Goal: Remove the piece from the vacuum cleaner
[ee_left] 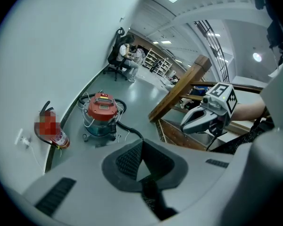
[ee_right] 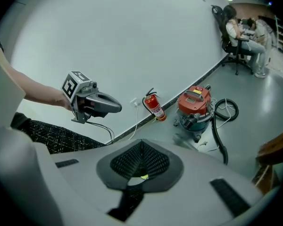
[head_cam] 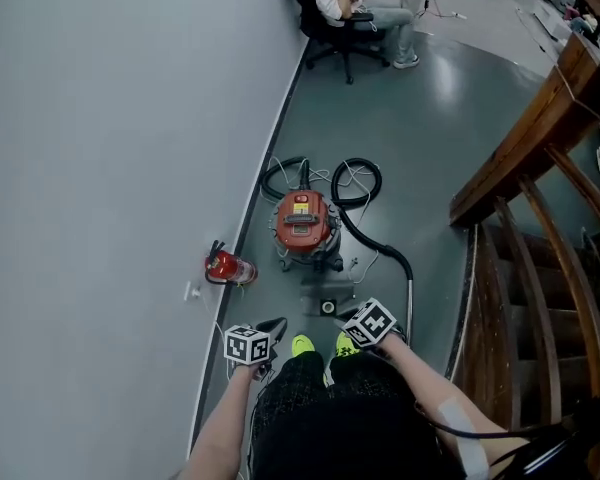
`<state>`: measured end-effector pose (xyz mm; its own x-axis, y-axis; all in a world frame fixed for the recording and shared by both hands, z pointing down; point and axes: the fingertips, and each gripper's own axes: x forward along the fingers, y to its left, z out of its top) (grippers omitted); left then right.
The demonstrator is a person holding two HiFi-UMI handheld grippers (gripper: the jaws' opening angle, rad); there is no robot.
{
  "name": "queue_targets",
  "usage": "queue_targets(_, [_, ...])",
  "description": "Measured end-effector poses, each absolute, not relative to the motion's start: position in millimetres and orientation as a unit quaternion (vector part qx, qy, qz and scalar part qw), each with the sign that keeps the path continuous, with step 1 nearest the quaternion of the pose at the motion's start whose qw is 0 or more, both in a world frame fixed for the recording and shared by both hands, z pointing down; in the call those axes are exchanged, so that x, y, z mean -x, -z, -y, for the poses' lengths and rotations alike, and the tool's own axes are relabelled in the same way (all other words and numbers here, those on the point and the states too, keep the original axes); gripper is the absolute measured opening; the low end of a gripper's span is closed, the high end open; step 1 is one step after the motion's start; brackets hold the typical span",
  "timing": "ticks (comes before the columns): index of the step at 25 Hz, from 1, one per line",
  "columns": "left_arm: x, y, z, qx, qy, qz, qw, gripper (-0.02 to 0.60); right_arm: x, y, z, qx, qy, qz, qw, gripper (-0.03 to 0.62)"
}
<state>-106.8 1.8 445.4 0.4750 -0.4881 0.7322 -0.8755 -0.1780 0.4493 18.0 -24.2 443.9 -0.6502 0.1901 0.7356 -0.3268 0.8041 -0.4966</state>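
Standing on the grey floor (head_cam: 420, 138) beside the wall (head_cam: 110, 168), the vacuum (head_cam: 303, 223) has open floor beyond it and wooden stairs (head_cam: 525, 158) to its right. Left tool (head_cam: 270, 330) and right tool (head_cam: 348, 318) are closed and empty, short of the vacuum.

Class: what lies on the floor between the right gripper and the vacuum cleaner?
In the head view, a small dark piece lies between the right gripper and the vacuum cleaner.
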Motion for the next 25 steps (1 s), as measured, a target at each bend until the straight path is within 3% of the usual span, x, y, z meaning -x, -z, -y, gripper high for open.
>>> queue_targets(25, [43.7, -445.0, -103.9, -0.77, -0.183, 0.422, 0.442, 0.011, -43.4, -430.7, -62.5, -0.103, -0.303, 0.858, 0.403, 0.015])
